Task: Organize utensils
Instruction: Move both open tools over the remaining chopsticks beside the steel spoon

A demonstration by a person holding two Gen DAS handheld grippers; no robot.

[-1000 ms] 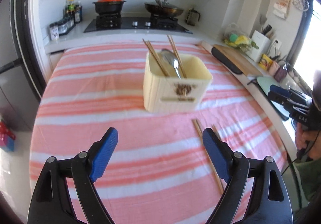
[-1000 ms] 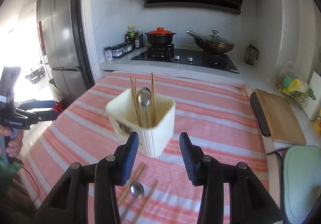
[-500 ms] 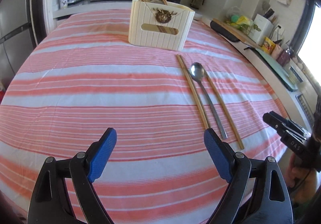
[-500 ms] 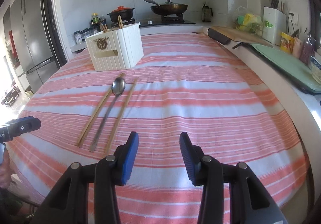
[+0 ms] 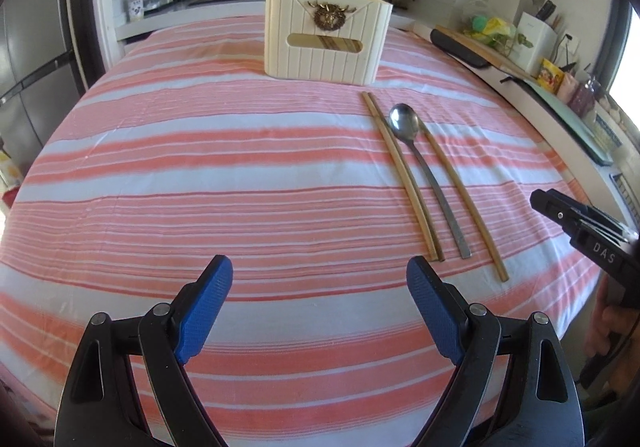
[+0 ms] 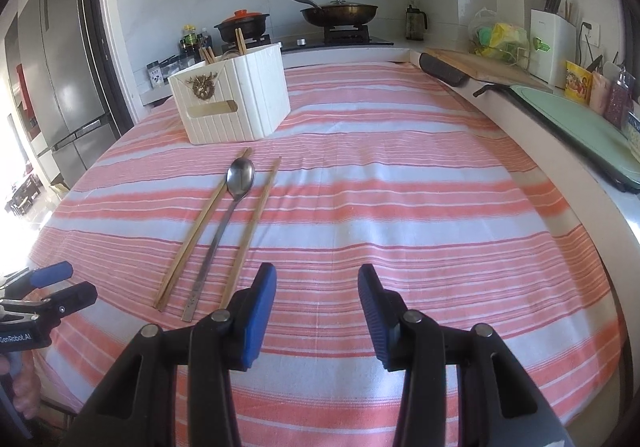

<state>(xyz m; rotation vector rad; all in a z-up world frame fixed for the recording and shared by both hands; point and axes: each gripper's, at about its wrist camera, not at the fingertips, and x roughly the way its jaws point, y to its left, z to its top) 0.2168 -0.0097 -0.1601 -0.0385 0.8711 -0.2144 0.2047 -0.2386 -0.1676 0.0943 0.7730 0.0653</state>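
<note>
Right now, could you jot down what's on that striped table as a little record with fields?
Surface: pink and white striped cloth over the table
Holder: cream ribbed box at the far side, chopsticks sticking out of its top
Loose utensils: metal spoon, bowl toward the box; a pair of chopsticks on one side of it, a single chopstick on the other
Left claw: open, empty, above the cloth
Right claw: open, empty, narrower gap
Not yet in the box: spoon and three chopsticks
</note>
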